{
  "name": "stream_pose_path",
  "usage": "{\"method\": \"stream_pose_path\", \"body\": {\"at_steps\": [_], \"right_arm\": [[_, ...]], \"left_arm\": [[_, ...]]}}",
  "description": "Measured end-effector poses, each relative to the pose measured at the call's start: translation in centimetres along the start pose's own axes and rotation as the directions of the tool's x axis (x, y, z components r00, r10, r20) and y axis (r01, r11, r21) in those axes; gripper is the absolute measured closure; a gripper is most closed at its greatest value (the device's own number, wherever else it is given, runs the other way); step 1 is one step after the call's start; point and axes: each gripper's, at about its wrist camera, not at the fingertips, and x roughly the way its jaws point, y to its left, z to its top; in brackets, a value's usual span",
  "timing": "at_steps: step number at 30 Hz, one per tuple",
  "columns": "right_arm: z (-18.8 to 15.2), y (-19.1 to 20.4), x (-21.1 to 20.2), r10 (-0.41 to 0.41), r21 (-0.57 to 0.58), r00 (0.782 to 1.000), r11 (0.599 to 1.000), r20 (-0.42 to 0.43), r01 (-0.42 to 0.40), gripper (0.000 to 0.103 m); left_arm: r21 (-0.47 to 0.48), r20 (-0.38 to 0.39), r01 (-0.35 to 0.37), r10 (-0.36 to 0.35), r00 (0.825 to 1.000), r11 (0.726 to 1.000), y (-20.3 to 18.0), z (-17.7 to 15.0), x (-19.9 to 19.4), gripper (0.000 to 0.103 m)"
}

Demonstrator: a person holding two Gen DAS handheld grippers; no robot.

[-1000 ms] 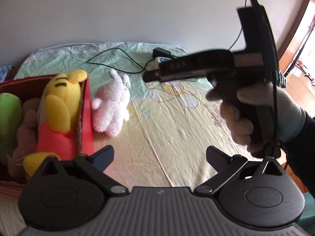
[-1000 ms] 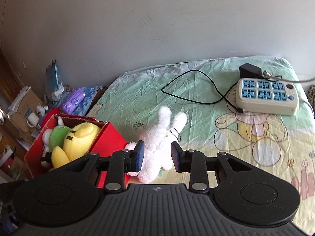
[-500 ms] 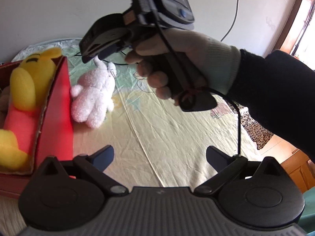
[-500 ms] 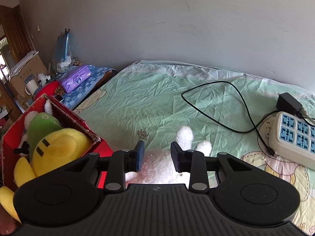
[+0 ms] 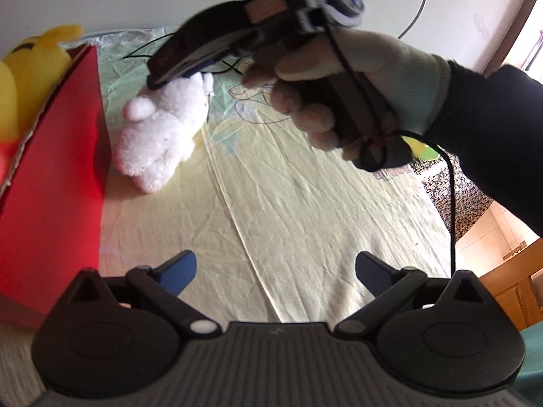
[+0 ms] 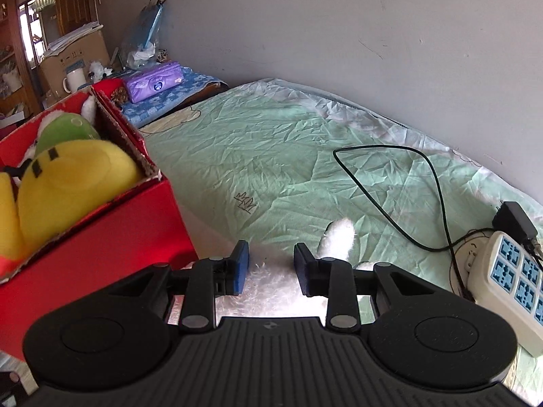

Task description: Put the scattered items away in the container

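Note:
A white plush rabbit (image 5: 163,132) lies on the bed beside the red box (image 5: 51,176). The box holds a yellow plush (image 6: 68,183) and a green plush (image 6: 64,129). My right gripper (image 6: 270,269) has come down over the rabbit; white fur (image 6: 268,291) shows between its narrowly parted fingers and one ear (image 6: 336,240) sticks out past them. In the left wrist view the right gripper (image 5: 159,83) touches the rabbit's head. My left gripper (image 5: 275,271) is wide open and empty above the sheet.
A white power strip (image 6: 509,278) with a black adapter (image 6: 514,220) and a looping black cable (image 6: 407,183) lie on the bed at the right. A wall runs behind the bed. A side table with a purple pack (image 6: 152,81) stands beyond the box.
My right gripper has moved down and forward onto the white rabbit, which now fills the gap between its fingers. My left gripper has shifted closer to the box and stays open.

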Motion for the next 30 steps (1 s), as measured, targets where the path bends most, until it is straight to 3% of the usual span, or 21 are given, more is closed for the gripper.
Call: {"method": "stream_pose_path", "body": {"at_steps": [5, 9, 17, 21, 24, 30], "right_arm": [[-3.3, -2.5, -3.0, 0.012, 0.11, 1.0, 0.994, 0.019, -0.014, 0.07], [-5.9, -3.6, -4.5, -0.002, 0.191, 0.999, 0.982, 0.033, -0.005, 0.07], [-9.2, -5.1, -5.5, 0.0, 0.322, 1.0, 0.947, 0.031, -0.01, 0.07], [-10.8, -6.2, -6.2, 0.001, 0.401, 1.0, 0.916, 0.028, -0.013, 0.07], [-11.8, -7.5, -7.2, -0.013, 0.501, 0.999, 0.865, 0.046, -0.012, 0.07], [-13.0, -10.0, -8.5, 0.057, 0.716, 0.99, 0.686, 0.127, -0.131, 0.069]], "left_arm": [[-0.011, 0.083, -0.017, 0.018, 0.996, 1.0, 0.7, 1.4, -1.2, 0.004], [-0.024, 0.158, 0.011, -0.007, 0.987, 1.0, 1.5, 3.2, -1.7, 0.004], [-0.175, 0.177, 0.139, -0.107, 0.978, 0.975, 4.7, 5.2, 0.2, 0.004], [-0.207, 0.204, 0.156, -0.113, 0.972, 0.966, 5.2, 5.7, 1.3, 0.004], [-0.205, 0.19, 0.112, -0.073, 0.979, 0.972, 5.4, 6.2, 2.7, 0.004], [-0.195, 0.101, 0.033, -0.013, 0.995, 0.98, 4.9, 5.8, 5.8, 0.004]]}}
